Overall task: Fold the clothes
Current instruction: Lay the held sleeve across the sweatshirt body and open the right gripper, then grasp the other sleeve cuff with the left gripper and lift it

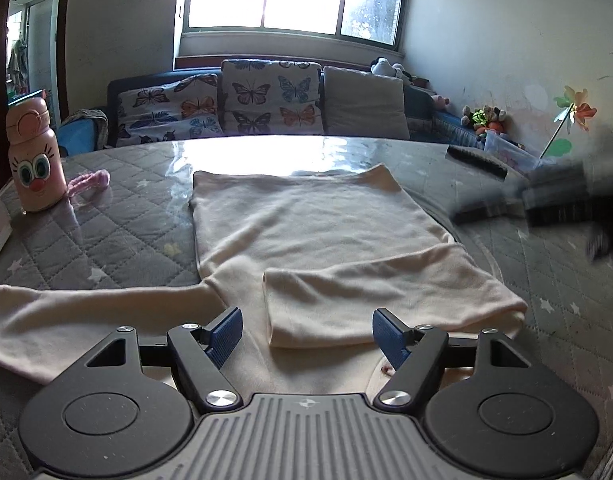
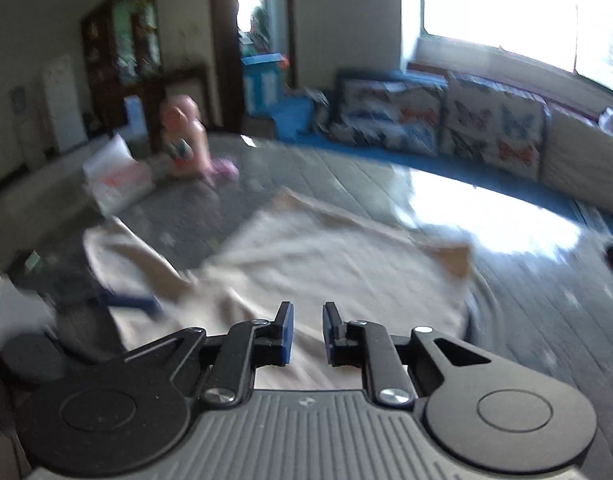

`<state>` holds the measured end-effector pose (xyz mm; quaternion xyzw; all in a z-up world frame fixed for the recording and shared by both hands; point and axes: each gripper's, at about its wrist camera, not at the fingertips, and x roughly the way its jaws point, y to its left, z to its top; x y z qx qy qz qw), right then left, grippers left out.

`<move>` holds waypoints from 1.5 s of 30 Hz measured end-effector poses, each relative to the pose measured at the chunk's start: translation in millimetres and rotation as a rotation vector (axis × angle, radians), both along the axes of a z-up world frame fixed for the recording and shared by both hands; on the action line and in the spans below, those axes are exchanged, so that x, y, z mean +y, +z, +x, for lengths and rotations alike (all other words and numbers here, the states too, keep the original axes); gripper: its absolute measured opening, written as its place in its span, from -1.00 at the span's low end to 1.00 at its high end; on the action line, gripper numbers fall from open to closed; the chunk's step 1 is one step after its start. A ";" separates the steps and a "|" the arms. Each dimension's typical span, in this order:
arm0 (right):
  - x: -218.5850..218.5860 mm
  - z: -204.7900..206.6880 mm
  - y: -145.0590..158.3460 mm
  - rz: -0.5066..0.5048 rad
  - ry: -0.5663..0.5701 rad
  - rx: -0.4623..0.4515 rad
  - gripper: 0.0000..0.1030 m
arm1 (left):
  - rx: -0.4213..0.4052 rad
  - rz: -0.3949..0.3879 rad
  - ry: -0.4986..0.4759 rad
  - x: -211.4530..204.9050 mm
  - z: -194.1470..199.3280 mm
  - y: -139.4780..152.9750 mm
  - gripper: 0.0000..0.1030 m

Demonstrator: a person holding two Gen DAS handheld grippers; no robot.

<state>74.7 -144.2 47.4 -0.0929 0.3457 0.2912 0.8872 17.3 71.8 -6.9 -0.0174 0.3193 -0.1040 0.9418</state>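
Note:
A cream long-sleeved top lies flat on the quilted grey table. Its right sleeve is folded across the chest; its left sleeve stretches out to the left. My left gripper is open and empty, hovering just above the collar end of the top. My right gripper is open with a narrow gap and empty, above the near edge of the same top. The right wrist view is blurred by motion. The right gripper shows as a dark blur at the right in the left wrist view.
A pink character bottle and a pink fluffy item stand at the table's left. A black remote lies at the right. A white book lies near the bottle. A sofa with butterfly cushions runs behind.

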 end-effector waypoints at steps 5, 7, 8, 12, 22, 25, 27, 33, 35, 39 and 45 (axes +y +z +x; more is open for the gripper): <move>-34.0 0.2 -38.6 -0.061 -0.064 0.086 -0.70 | -0.001 0.001 -0.027 -11.3 10.4 0.0 0.04; -46.8 -1.2 -51.4 -0.065 -0.081 0.111 -0.70 | 0.010 0.003 -0.041 -15.4 14.8 -2.6 -0.14; -51.2 -1.6 -54.2 -0.063 -0.084 0.115 -0.70 | 0.018 0.005 -0.044 -16.6 17.1 -4.2 -0.21; -58.8 -1.4 -49.7 -0.048 -0.082 0.099 -0.70 | 0.047 0.007 -0.051 -18.8 26.9 -9.5 -0.34; -32.6 36.6 -54.9 0.003 -0.054 0.066 -0.70 | 0.090 0.003 -0.007 -14.4 50.7 -21.9 -0.45; -32.7 42.2 -64.9 0.003 -0.058 0.095 -0.69 | 0.083 -0.023 0.011 -5.8 49.6 -19.7 -0.45; -31.2 39.6 -64.6 0.001 -0.051 0.090 -0.64 | 0.076 -0.026 0.033 -0.1 48.0 -17.6 -0.45; -11.0 37.2 -62.2 -0.014 -0.004 0.076 -0.57 | 0.062 -0.040 0.132 29.2 35.4 -10.4 -0.45; -1.1 37.2 -62.8 -0.015 0.017 0.075 -0.57 | 0.047 -0.043 0.167 41.4 27.5 -5.8 -0.44; 28.1 37.2 -64.4 -0.018 0.075 0.074 -0.57 | 0.036 -0.035 0.261 69.3 14.5 -0.3 -0.38; 70.8 37.8 -64.9 -0.020 0.149 0.058 -0.57 | 0.047 -0.028 0.418 113.8 -1.5 0.2 -0.16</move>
